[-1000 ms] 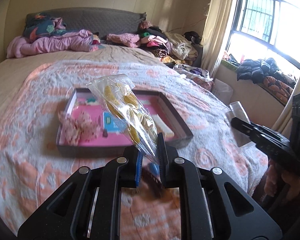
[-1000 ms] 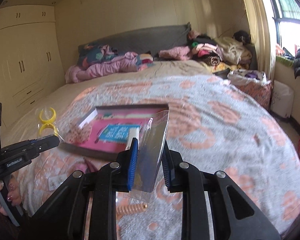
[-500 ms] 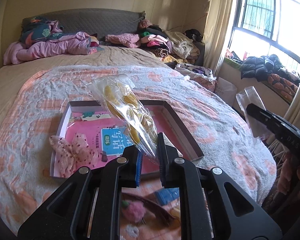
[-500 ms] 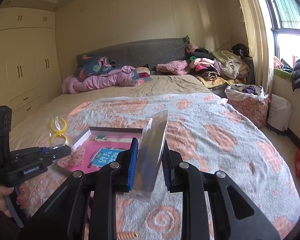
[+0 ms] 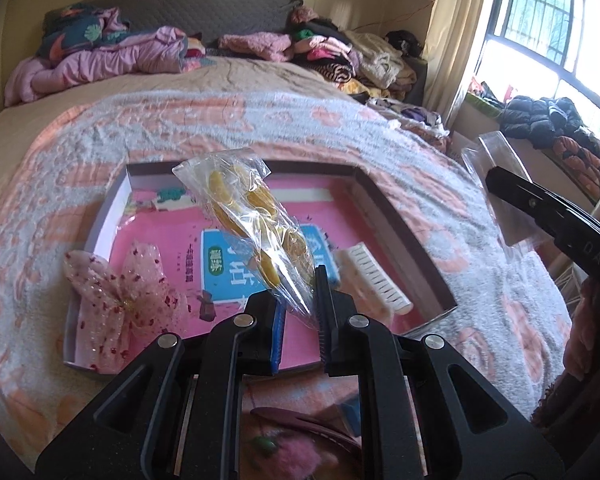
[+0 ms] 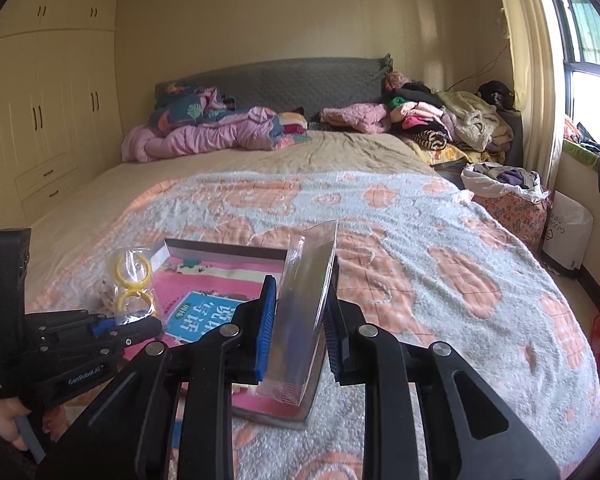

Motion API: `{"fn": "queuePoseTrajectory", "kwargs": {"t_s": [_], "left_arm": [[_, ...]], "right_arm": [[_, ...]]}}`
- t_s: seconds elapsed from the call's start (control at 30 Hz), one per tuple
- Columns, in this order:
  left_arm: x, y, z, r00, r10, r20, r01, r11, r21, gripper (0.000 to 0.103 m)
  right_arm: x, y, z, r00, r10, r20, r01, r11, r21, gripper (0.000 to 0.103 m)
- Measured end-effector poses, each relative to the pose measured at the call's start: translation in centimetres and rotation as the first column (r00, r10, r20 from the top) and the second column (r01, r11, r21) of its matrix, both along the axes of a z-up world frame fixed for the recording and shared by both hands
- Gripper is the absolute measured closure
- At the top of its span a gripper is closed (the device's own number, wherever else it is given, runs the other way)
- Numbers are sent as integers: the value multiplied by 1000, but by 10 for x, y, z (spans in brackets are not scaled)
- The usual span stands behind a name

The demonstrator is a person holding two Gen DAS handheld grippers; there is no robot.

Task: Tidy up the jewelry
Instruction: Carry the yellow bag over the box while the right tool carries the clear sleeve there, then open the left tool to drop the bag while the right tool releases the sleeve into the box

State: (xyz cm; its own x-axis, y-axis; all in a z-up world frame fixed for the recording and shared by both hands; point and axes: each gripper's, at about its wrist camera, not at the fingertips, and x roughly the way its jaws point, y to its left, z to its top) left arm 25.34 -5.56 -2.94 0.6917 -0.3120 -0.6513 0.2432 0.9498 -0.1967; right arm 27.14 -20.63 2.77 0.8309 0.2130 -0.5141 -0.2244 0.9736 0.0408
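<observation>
My left gripper [image 5: 300, 304] is shut on a clear bag of yellow rings [image 5: 252, 216], held above the pink-lined box lid tray [image 5: 400, 236] on the bed. The bag also shows in the right wrist view [image 6: 132, 280], with the left gripper [image 6: 140, 324] under it. My right gripper [image 6: 300, 320] is shut on an empty clear plastic bag [image 6: 304, 300], held upright over the tray's right edge [image 6: 220, 252]. That bag and gripper show at the right in the left wrist view [image 5: 496, 168]. In the tray lie a pink sequinned bow [image 5: 120, 296] and a white comb clip [image 5: 372, 276].
A pink fluffy hair piece [image 5: 292, 456] and a dark hairband [image 5: 300, 428] lie on the blanket below the left gripper. Piled bedding [image 6: 220, 132] and clothes [image 6: 440, 120] sit at the headboard. A cloth bag [image 6: 508, 196] stands right of the bed.
Both grippers have risen and drawn back towards me with their bags. The tray now sits lower and larger in the left view. Grips are unchanged.
</observation>
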Motion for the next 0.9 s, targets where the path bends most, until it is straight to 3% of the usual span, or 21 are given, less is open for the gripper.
{"fn": "queuePoseTrajectory", "kwargs": {"t_s": [0.6, 0.7, 0.9], "left_arm": [[11, 8, -23, 997, 15, -75, -14, 1000, 5, 95], [8, 10, -20, 997, 20, -69, -20, 1000, 6, 83], [-1, 15, -11, 999, 29, -43, -28, 1000, 1, 76]], "right_arm": [[57, 30, -62, 989, 19, -149, -33, 995, -89, 81], [62, 32, -71, 985, 14, -174, -31, 995, -92, 81], [62, 27, -78, 981, 9, -194, -22, 998, -61, 77]]}}
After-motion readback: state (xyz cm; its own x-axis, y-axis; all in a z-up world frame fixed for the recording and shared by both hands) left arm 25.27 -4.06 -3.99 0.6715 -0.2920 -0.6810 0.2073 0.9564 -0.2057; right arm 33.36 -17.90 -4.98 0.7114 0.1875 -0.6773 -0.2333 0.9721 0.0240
